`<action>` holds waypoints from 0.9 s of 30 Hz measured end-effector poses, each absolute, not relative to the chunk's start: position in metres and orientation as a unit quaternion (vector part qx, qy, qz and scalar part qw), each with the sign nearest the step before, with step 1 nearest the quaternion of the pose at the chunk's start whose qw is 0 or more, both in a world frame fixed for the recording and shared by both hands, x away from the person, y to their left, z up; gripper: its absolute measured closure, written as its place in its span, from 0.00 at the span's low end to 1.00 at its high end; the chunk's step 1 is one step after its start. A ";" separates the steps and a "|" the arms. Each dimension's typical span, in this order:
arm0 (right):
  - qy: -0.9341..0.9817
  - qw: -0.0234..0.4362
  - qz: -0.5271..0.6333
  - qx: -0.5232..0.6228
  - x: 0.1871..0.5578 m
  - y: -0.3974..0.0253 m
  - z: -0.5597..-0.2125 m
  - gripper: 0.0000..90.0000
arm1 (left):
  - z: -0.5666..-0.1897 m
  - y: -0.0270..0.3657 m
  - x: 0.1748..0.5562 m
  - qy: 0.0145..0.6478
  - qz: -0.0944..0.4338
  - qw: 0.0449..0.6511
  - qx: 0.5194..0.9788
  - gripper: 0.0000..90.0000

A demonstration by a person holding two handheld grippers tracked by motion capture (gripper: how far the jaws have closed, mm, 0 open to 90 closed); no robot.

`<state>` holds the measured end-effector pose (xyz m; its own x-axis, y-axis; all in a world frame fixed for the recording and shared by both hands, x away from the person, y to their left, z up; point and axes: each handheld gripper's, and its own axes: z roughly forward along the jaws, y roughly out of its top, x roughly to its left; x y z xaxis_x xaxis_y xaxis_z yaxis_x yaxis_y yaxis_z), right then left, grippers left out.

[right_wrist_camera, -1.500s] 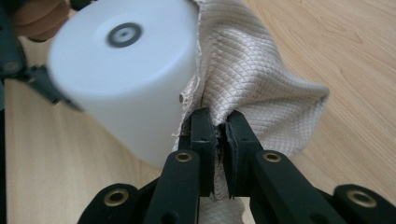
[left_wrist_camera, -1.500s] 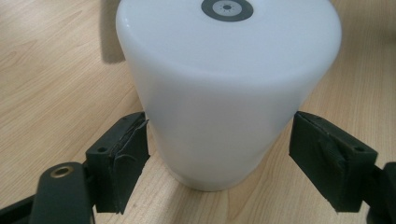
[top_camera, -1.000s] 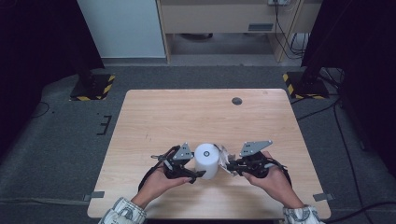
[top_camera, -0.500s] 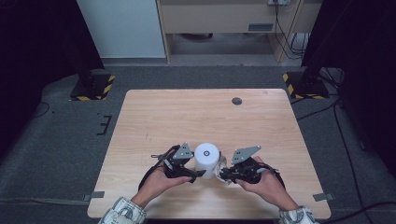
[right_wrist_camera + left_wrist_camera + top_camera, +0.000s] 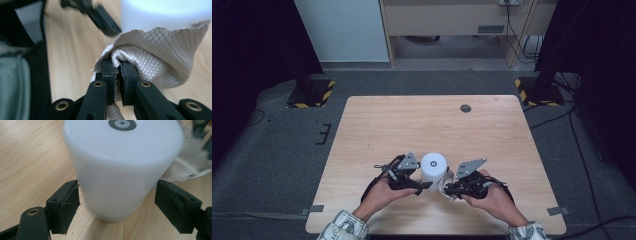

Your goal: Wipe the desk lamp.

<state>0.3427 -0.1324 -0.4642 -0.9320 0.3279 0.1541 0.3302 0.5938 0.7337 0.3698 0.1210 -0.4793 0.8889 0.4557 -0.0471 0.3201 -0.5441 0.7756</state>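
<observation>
A white cylinder point(image 5: 433, 169) with a small grey ring on its top point(image 5: 122, 124) stands upright on the wooden table point(image 5: 412, 125), near the front edge. My left gripper point(image 5: 424, 183) is open and straddles the cylinder's base point(image 5: 110, 215). Its left pad point(image 5: 65, 208) is against the wall and its right pad point(image 5: 176, 205) stands a little off it. My right gripper point(image 5: 117, 67) is shut on a bunched grey quilted cloth point(image 5: 155, 55). The cloth point(image 5: 449, 183) lies against the cylinder's lower right side, and it also appears in the left gripper view point(image 5: 190, 162).
A small dark round disc point(image 5: 466, 108) is set into the table near its far right corner. Yellow-and-black striped stand bases point(image 5: 312, 94) point(image 5: 534, 90) sit on the floor beyond the two far corners. The table's front edge is close under both hands.
My right gripper has moved left and toward the person, bringing the cloth in against the cylinder's lower side. The left gripper and the cylinder have stayed in place.
</observation>
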 end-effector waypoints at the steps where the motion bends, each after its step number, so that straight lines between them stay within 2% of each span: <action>1: -0.890 0.001 -0.419 -0.183 0.343 -0.133 -0.461 0.93 | -0.479 0.121 0.370 0.222 0.081 0.423 0.875 0.22; 10: -0.898 0.005 -0.397 -0.188 0.348 -0.130 -0.477 0.93 | -0.479 0.120 0.371 0.228 0.082 0.426 0.872 0.22; 19: -0.862 0.001 -0.463 -0.206 0.352 -0.159 -0.455 0.93 | -0.480 0.122 0.371 0.227 0.081 0.426 0.872 0.24; 27: -0.867 -0.002 -0.449 -0.216 0.357 -0.161 -0.462 0.93 | -0.457 0.131 0.374 0.238 0.068 0.463 0.851 0.17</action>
